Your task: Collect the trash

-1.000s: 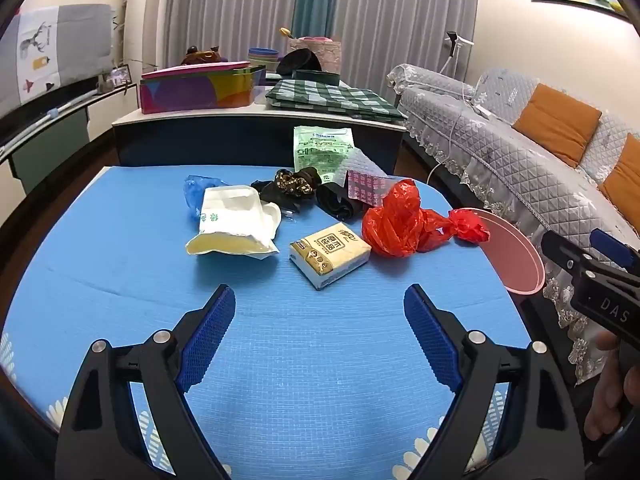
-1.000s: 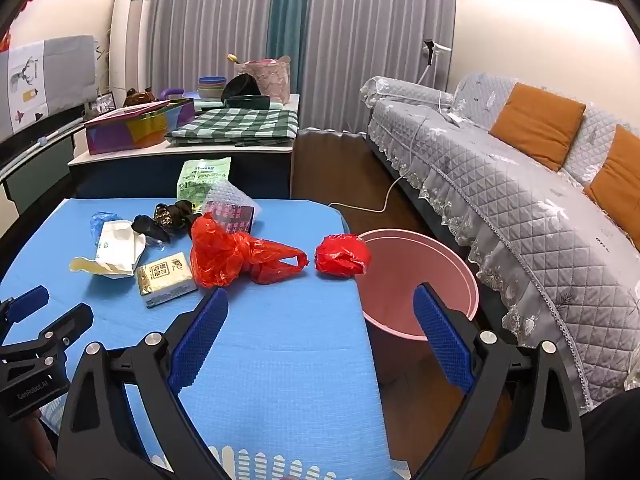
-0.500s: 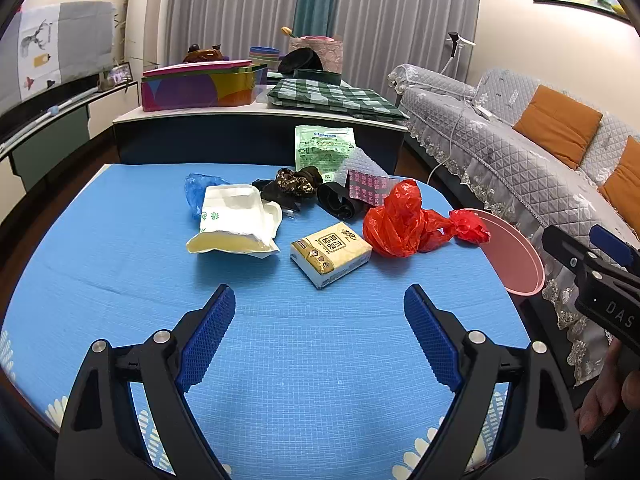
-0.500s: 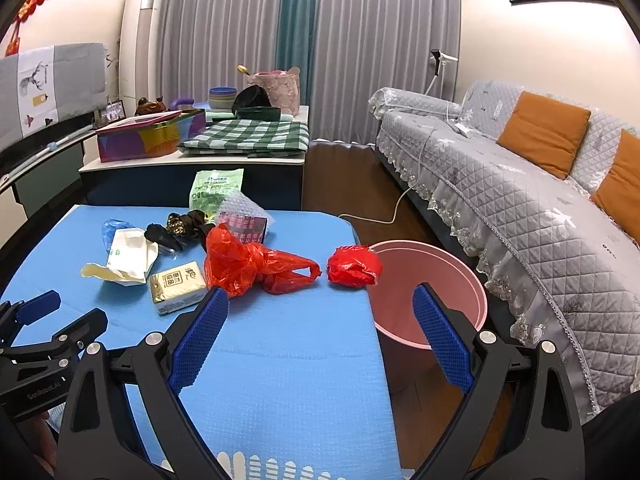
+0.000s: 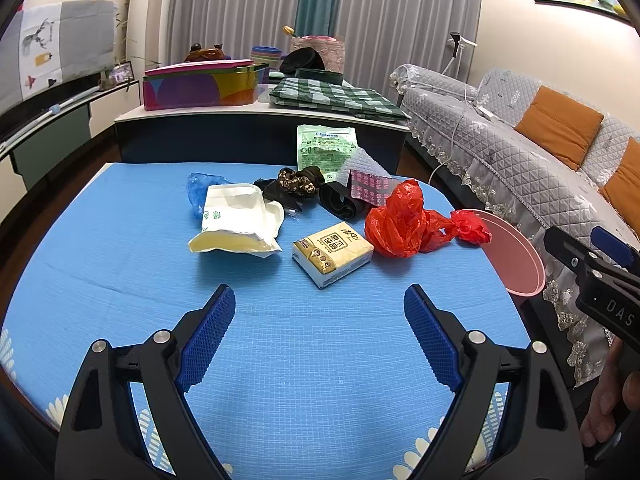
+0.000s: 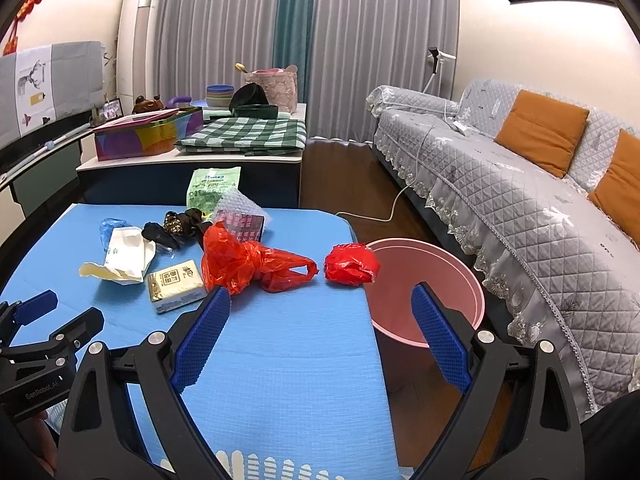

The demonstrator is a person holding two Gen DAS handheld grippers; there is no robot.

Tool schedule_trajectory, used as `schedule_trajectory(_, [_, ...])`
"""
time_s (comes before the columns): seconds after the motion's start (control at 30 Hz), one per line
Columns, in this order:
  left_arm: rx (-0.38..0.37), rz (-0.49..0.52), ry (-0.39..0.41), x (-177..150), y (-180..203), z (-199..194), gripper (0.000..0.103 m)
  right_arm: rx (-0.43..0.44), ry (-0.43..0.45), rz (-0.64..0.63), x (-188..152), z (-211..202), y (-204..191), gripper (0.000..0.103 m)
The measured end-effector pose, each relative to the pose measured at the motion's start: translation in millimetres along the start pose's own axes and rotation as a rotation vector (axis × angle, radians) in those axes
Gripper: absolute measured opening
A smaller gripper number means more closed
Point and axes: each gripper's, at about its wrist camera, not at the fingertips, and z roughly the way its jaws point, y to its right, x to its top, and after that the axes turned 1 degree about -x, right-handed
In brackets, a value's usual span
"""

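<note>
Pink bin (image 6: 472,280) touches blue table's (image 6: 288,380) right edge.

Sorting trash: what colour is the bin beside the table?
Pink; the bin shows best in the right wrist view.

Hidden or cut off, as I see it from here:
- Pink bucket (image 5: 516,256): from my left wrist camera, only a rim arc past the table edge; base hidden.
- Right gripper (image 5: 592,264): cut off at that frame's right side.
- Green packet (image 6: 214,188): print too small to read; lower part behind the bubble wrap (image 6: 236,204).
- Black scraps (image 5: 296,188): tangled, can't tell what they are.
</note>
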Motion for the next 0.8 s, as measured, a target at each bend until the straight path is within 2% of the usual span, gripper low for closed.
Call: schedule_trajectory(0.8, [0.002,-0.005,-0.003,-0.1,-3.5,-0.6,0.084,-0.001,0.0,-0.003,-0.4,0.1,-0.5,0.091])
